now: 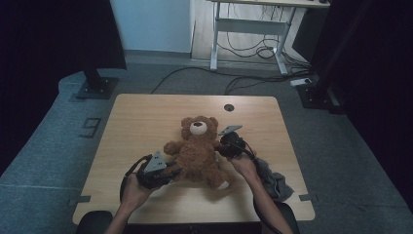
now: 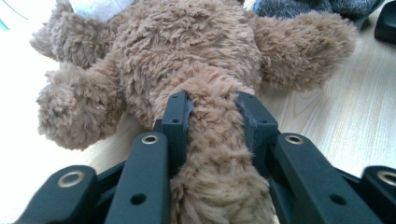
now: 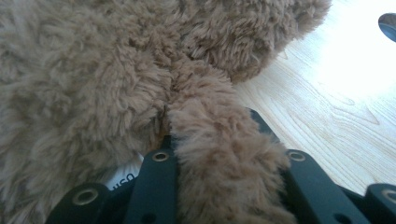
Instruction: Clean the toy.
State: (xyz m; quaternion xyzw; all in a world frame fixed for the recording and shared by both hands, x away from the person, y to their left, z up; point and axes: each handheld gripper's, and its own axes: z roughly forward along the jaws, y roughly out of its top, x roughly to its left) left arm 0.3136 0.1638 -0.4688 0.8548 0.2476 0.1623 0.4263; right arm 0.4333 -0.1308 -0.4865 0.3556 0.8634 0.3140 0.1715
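Note:
A brown teddy bear (image 1: pixel 197 146) lies on its back in the middle of the wooden table (image 1: pixel 146 117), head toward the far side. My left gripper (image 1: pixel 176 170) comes in from the lower left. In the left gripper view its jaws (image 2: pixel 212 109) pinch one furry leg of the bear (image 2: pixel 187 42), and the fur narrows between the pads. My right gripper (image 1: pixel 221 146) is at the bear's right side. In the right gripper view its jaws (image 3: pixel 215 135) flank an arm of the bear (image 3: pixel 93 70), and the fur fills the gap between them.
A crumpled grey cloth (image 1: pixel 272 178) lies near the table's front right edge, behind my right hand. A round cable hole (image 1: pixel 229 107) sits at the far middle of the table. A white label (image 3: pixel 123 179) shows under the bear's body.

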